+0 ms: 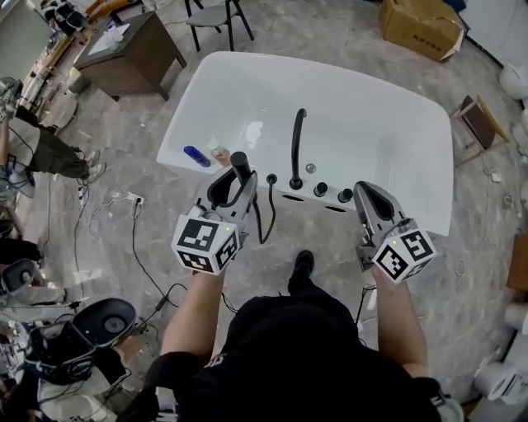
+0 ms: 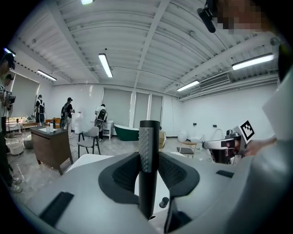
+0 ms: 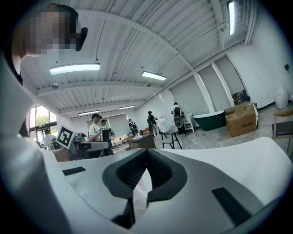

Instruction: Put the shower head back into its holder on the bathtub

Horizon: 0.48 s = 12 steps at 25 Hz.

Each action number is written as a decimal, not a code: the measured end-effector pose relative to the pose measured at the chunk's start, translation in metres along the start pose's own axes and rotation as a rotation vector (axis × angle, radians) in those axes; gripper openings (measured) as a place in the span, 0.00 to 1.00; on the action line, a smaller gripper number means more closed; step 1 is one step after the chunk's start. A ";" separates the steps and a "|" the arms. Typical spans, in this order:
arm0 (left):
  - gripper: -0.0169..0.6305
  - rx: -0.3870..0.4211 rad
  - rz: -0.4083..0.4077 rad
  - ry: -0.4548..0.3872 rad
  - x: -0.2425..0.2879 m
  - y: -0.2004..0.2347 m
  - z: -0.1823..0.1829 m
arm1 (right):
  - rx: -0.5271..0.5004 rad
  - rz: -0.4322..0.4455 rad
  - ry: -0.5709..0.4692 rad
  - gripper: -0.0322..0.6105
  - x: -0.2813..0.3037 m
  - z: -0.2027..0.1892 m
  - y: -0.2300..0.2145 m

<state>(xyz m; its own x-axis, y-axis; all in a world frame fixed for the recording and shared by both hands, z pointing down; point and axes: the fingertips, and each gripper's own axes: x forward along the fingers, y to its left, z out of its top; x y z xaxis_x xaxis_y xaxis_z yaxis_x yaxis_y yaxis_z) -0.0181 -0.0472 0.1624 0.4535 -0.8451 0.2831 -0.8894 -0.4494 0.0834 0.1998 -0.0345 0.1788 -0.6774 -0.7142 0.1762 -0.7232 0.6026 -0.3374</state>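
Note:
A white bathtub (image 1: 412,124) lies ahead of me in the head view, with a black faucet (image 1: 296,148) and two black knobs (image 1: 320,189) on its near rim. My left gripper (image 1: 235,177) is shut on the black rod-shaped shower head (image 1: 240,164), held upright just short of the rim. The shower head's black hose (image 1: 266,216) hangs down to a round black fitting (image 1: 271,178) on the rim. In the left gripper view the shower head (image 2: 149,169) stands clamped between the pads. My right gripper (image 1: 364,192) is shut and empty near the knobs; the right gripper (image 3: 147,155) shows nothing between its jaws.
A blue object (image 1: 196,156) and a small bottle (image 1: 219,152) sit at the tub's left end. Behind the tub are a brown cabinet (image 1: 132,49), a chair (image 1: 216,16) and a cardboard box (image 1: 421,25). Cables (image 1: 124,202) and people crowd the floor at left.

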 end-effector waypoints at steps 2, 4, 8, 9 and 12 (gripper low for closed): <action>0.24 -0.006 0.002 0.009 0.015 0.005 0.000 | 0.013 0.023 0.016 0.07 0.013 -0.009 -0.011; 0.24 -0.014 0.005 0.013 0.025 0.013 -0.002 | 0.027 0.042 0.044 0.07 0.029 -0.019 -0.015; 0.24 -0.025 -0.004 0.028 0.033 0.034 -0.010 | 0.038 0.072 0.108 0.07 0.062 -0.037 -0.001; 0.24 -0.025 -0.008 0.029 0.034 0.039 -0.012 | 0.037 0.069 0.123 0.07 0.069 -0.040 0.005; 0.24 -0.031 -0.030 0.036 0.037 0.053 -0.023 | 0.025 0.061 0.154 0.07 0.086 -0.047 0.020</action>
<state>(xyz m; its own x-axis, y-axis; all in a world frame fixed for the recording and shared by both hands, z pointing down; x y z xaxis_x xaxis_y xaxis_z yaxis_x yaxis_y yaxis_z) -0.0503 -0.0957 0.1989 0.4778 -0.8205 0.3138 -0.8773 -0.4643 0.1217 0.1206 -0.0677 0.2306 -0.7338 -0.6125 0.2939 -0.6780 0.6328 -0.3740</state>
